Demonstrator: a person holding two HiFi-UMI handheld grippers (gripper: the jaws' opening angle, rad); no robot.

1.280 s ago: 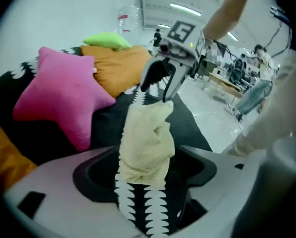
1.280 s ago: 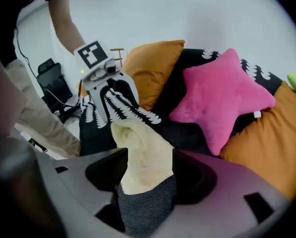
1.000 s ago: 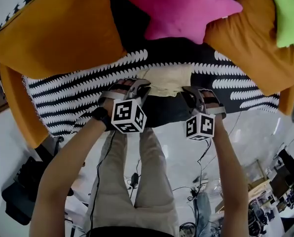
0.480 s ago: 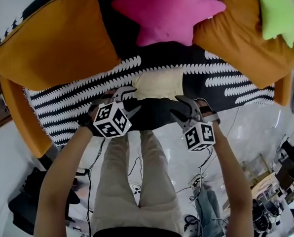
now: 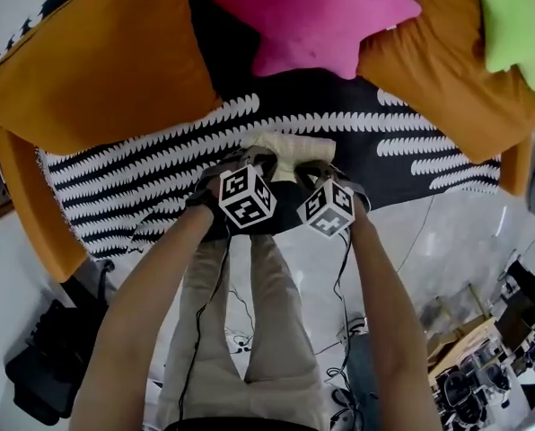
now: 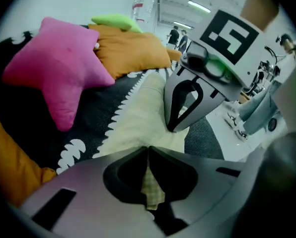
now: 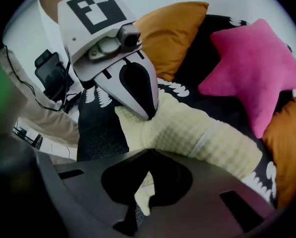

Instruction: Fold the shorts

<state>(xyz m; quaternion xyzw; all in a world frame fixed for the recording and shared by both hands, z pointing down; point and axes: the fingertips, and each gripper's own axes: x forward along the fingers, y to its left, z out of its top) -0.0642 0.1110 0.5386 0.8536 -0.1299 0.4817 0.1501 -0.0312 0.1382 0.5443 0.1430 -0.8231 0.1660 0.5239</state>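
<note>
Lab or workshop hall: loose cables (image 5: 343, 329) over glossy floor (image 5: 429, 241), cluttered workbenches (image 5: 483, 366), ceiling strip lights (image 6: 198, 6); cushions (image 5: 97, 61) staged on patterned cover (image 5: 142, 178)

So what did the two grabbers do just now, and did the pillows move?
The left gripper and right gripper swung inward and down to the near edge of the pale yellow waffle-knit shorts. Their jaws opened, have just been closing, and now pinch the fabric. The pink star cushion, orange pillows and black-and-white blanket stayed put.

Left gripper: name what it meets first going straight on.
The pale yellow shorts, on which the left gripper's tongs have just closed; behind them, probably the black-and-white cover.
</note>
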